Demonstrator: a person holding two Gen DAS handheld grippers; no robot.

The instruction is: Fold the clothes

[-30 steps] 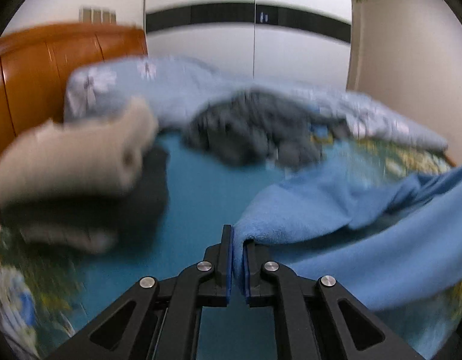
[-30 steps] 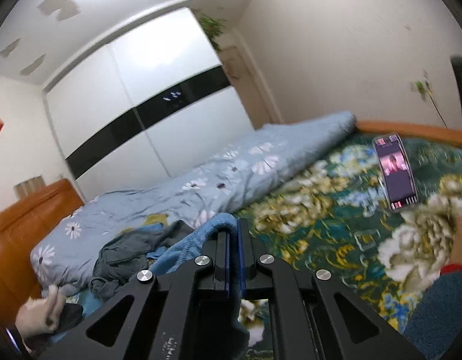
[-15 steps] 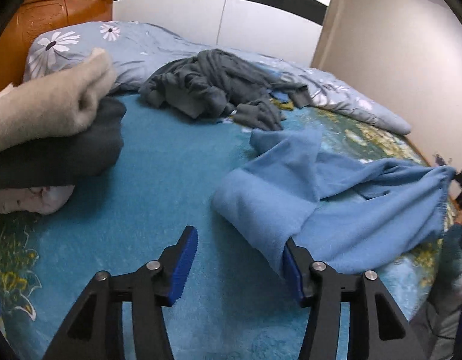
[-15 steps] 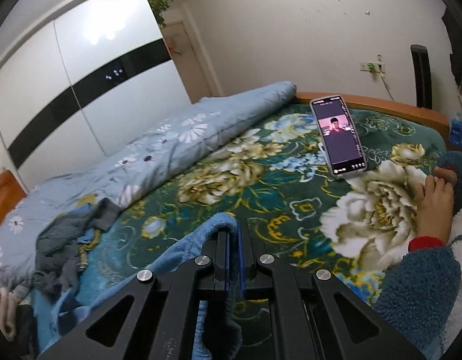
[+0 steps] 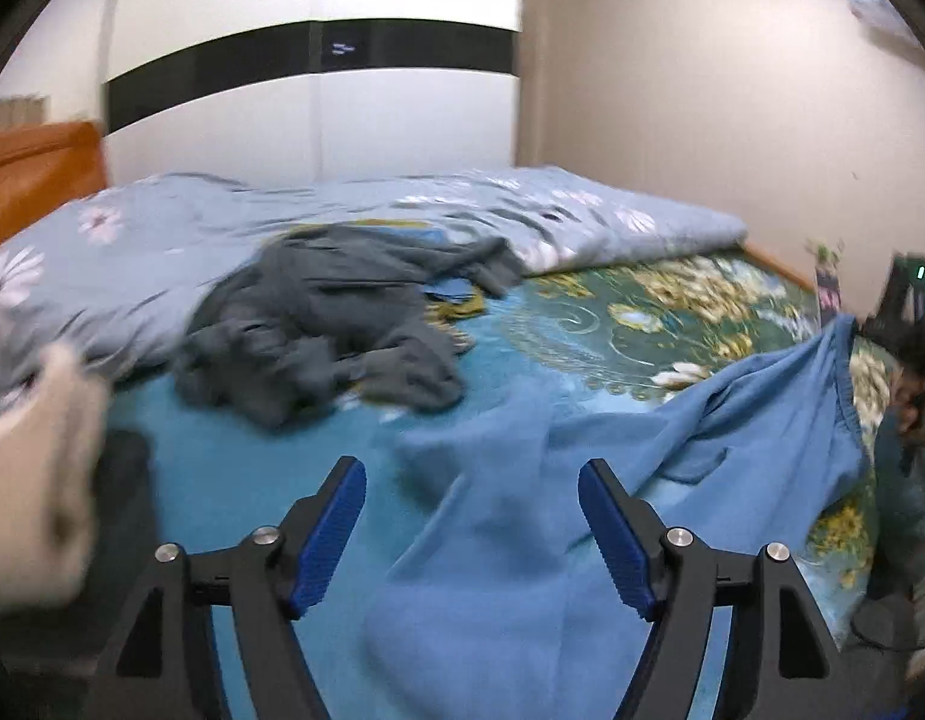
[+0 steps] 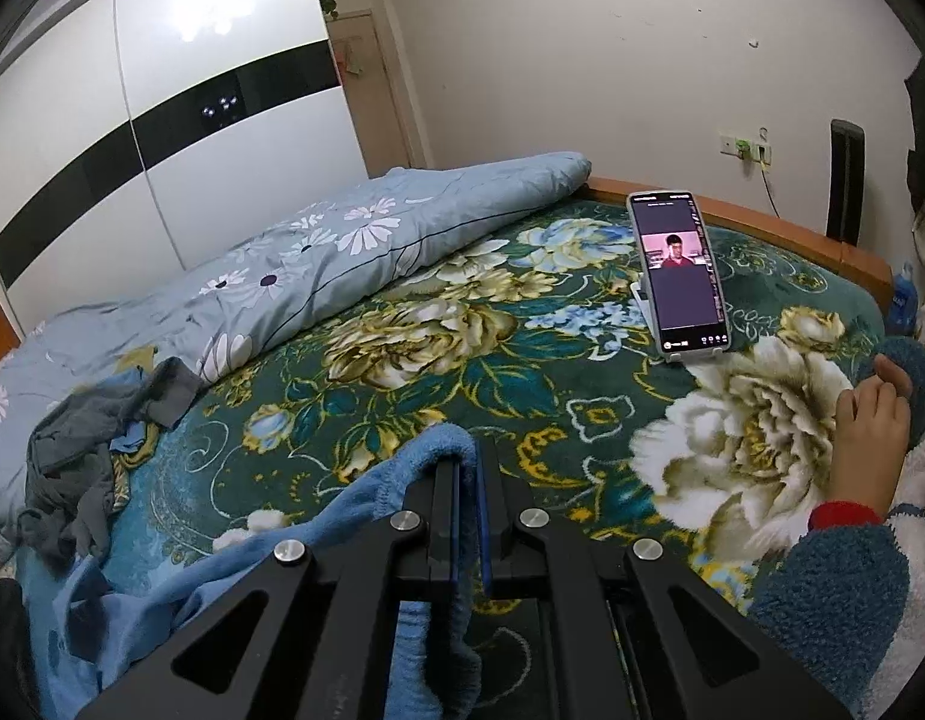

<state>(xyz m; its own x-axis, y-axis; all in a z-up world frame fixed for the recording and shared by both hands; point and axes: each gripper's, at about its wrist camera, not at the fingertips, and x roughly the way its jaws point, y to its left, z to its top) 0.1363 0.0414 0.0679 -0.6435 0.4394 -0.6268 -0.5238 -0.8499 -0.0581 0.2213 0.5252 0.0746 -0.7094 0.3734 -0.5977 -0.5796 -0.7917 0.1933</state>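
Observation:
A light blue fleece garment (image 5: 582,480) lies spread on the bed, stretched toward the right. My left gripper (image 5: 471,516) is open and empty just above it, its blue pads (image 5: 330,534) wide apart. My right gripper (image 6: 471,468) is shut on the garment's elastic edge (image 6: 426,450) and holds it lifted; that gripper also shows in the left wrist view (image 5: 906,312) at the far right. The garment's rest trails down to the left in the right wrist view (image 6: 162,618).
A crumpled dark grey garment (image 5: 324,324) lies mid-bed. Folded beige and dark clothes (image 5: 36,480) are stacked at left. A rolled floral duvet (image 6: 342,258) runs along the far side. A phone (image 6: 678,276) stands propped on the floral blanket. A person's hand (image 6: 864,444) rests at right.
My left gripper opened and let go of the blue garment, then swung its view toward the right. My right gripper stayed shut on the garment's edge and moved right, nearer the phone.

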